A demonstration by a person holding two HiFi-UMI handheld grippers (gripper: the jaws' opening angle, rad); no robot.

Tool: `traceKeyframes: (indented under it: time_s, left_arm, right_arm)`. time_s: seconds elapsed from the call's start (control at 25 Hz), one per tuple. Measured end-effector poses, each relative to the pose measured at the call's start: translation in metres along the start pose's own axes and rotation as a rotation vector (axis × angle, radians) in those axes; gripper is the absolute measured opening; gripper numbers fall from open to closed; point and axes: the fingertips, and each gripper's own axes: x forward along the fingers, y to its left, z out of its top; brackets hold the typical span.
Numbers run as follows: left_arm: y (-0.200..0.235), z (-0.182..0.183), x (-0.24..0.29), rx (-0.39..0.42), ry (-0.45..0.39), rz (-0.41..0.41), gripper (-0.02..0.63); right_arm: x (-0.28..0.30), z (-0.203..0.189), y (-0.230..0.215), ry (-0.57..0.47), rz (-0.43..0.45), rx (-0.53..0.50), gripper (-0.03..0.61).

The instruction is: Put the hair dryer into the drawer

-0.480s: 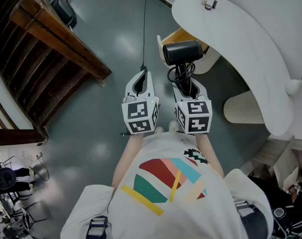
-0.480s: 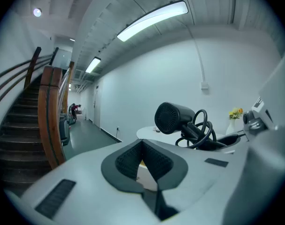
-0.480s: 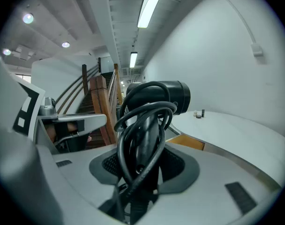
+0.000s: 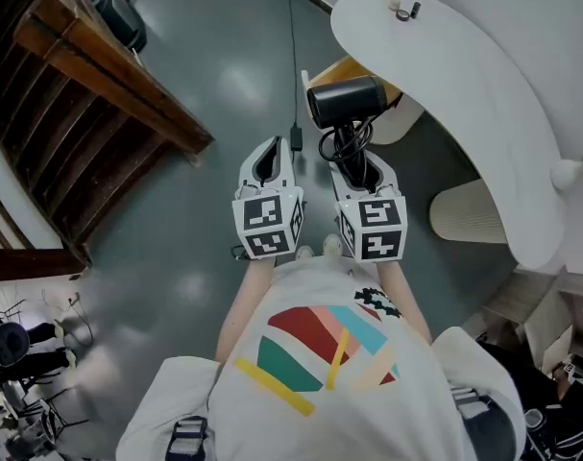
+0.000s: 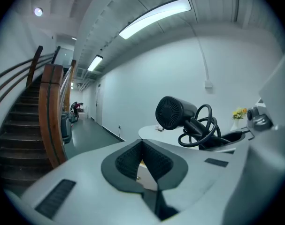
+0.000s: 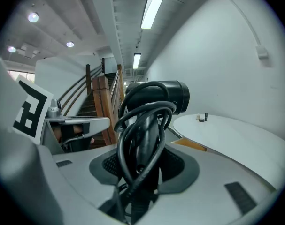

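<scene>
Carrying step: right gripper (image 4: 354, 164) fingers clamp the hair dryer (image 4: 349, 101); left gripper (image 4: 269, 157), fingers together, empty. Next, likely lowering it into the drawer (image 4: 331, 71).

We find the hair dryer (image 4: 347, 101) standing in the jaws of the right gripper (image 4: 353, 166), ahead of the person. The left gripper (image 4: 268, 161) sits just beside it on the left, nothing between its jaws. Beyond the dryer, the drawer (image 4: 341, 69) lies under the edge of the table (image 4: 464, 94), which extends to the right. The staircase (image 4: 89, 75) lies well apart to the left.
</scene>
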Motion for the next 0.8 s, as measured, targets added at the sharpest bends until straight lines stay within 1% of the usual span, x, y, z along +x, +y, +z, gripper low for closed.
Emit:
traceKeyframes:
  time_s: [0.2, 0.36, 0.48, 0.8]
  left_arm:
    - [0.004, -0.001, 0.007, -0.011, 0.008, 0.02, 0.017]
    - [0.0, -0.002, 0.012, -0.006, 0.012, 0.028, 0.017]
    - [0.0, -0.002, 0.015, -0.01, 0.006, 0.042, 0.017]
    - [0.008, -0.01, 0.012, -0.051, -0.004, 0.093, 0.017]
  right_arm:
    - [0.006, 0.002, -0.007, -0.005, 0.007, -0.004, 0.186]
    - [0.006, 0.004, -0.013, -0.032, 0.025, 0.02, 0.186]
    - [0.004, 0.005, -0.021, -0.044, 0.023, 0.026, 0.186]
    - [-0.004, -0.001, -0.041, -0.057, 0.011, 0.047, 0.186]
